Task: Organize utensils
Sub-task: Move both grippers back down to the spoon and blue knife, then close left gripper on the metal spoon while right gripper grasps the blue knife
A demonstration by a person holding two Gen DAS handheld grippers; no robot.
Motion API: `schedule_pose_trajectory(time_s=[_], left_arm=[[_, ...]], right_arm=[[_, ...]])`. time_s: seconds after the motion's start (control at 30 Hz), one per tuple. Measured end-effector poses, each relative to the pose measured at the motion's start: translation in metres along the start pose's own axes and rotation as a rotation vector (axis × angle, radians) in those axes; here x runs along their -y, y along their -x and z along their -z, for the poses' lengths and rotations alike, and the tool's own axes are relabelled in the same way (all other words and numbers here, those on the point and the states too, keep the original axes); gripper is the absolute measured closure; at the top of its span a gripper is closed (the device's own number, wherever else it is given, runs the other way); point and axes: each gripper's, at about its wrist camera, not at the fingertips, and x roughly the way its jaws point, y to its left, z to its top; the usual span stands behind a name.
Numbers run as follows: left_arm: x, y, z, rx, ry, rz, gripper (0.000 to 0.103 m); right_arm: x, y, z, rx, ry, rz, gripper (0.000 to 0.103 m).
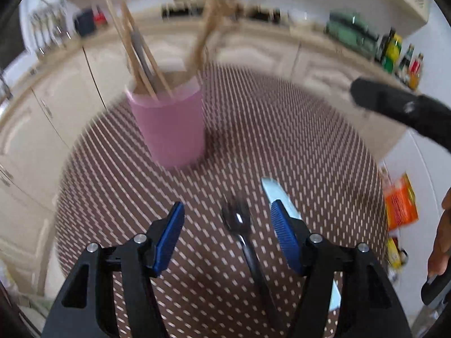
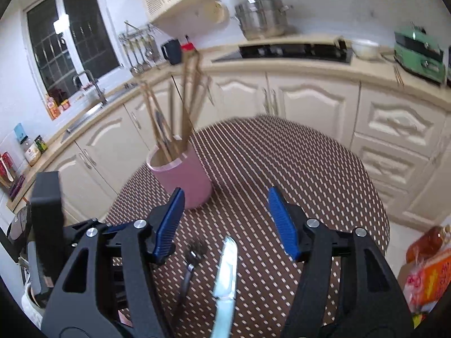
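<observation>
Both grippers spread and empty above a fork and knife on the table.

The left gripper [image 1: 227, 215] hangs over the dark fork [image 1: 239, 225]; the pale knife [image 1: 277, 197] lies just right of it, partly behind the right finger. Only this view shows a hand [image 1: 441, 242] at the right edge. The right gripper [image 2: 225, 209] view shows the knife [image 2: 225, 270] plainest, fork [image 2: 191, 256] beside it, and a pink cup [image 2: 186, 183] of wooden utensils [image 2: 180, 107] standing further back on the table [image 2: 310, 169].
</observation>
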Motion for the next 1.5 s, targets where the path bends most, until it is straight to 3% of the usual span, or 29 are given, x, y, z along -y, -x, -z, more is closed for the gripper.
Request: schedule_pose_trajectory(time_s=[0.07,0.3,0.43,0.6,0.87,1.27,1.5], left_arm=[[-0.001,-0.016,0.004,-0.068,0.017,0.009,0.04],[-0.004,-0.043,0.007,-0.135,0.049,-0.015,0.041],[-0.002,-0.06,0.007,-0.19,0.058,-0.009,0.059],[0.001,-0.067,0.003,-0.163,0.028,-0.07,0.075],[-0.012,-0.055,0.017,-0.123,0.077,-0.027,0.076],[-0.034,-0.01,0.031,-0.036,0.092,-0.054,0.076],[-0.049,0.006,0.039,-0.018,0.106,-0.042,0.076]], right_arm=[[0.007,-0.005,0.007,-0.028,-0.01,0.012,0.041],[0.028,-0.03,0.035,-0.15,-0.032,0.044,0.04],[0.032,-0.037,0.045,-0.186,-0.044,0.039,0.04],[0.031,-0.039,0.049,-0.205,-0.047,0.033,0.041],[0.026,-0.05,0.052,-0.269,-0.033,0.032,0.04],[-0.007,-0.085,0.066,-0.441,0.043,0.037,0.04],[-0.032,-0.103,0.074,-0.502,0.142,0.106,0.04]])
